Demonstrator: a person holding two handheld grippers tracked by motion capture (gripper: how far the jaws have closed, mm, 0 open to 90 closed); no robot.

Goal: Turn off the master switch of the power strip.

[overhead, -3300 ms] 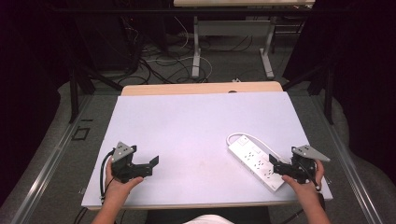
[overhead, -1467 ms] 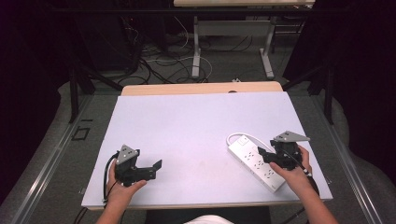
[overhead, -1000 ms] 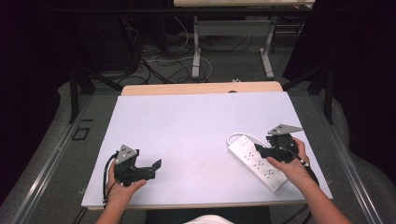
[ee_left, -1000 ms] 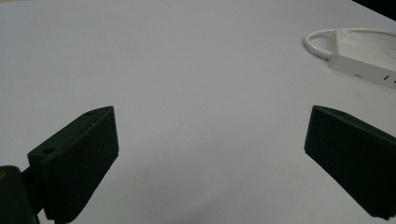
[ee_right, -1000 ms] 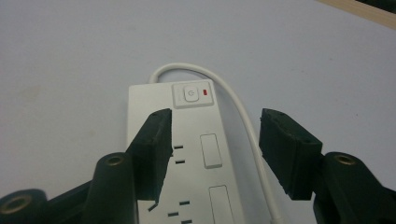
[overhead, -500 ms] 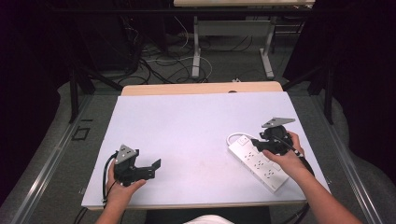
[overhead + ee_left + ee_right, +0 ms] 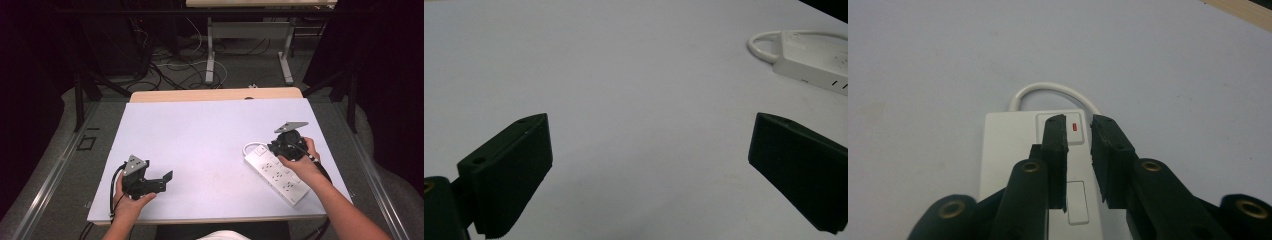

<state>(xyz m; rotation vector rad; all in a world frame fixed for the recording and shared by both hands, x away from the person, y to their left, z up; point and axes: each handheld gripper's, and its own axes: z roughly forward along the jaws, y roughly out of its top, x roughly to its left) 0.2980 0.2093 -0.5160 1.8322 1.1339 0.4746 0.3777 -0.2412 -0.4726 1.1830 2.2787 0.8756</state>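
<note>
A white power strip (image 7: pixel 278 173) lies slanted at the right of the white table (image 7: pixel 200 130), its short cable looped at the far end. My right gripper (image 7: pixel 273 147) hovers over that end. In the right gripper view its jaws have just been closing and stand a narrow gap apart, nothing between them, with the right gripper (image 7: pixel 1079 120) just over the strip's (image 7: pixel 1008 150) rocker switch (image 7: pixel 1040 121) and red lamp (image 7: pixel 1075 126). My left gripper (image 7: pixel 169 176) rests near the front left edge, wide open and empty (image 7: pixel 649 165), with the strip (image 7: pixel 809 52) far off.
A wooden strip (image 7: pixel 215 94) runs along the table's far edge. Beyond it, cables lie on the floor among another table's legs (image 7: pixel 210 50). Dark curtains close off both sides.
My right gripper has moved along the power strip from its middle to the switch end, and its jaws have drawn nearly together. The left gripper has stayed in place.
</note>
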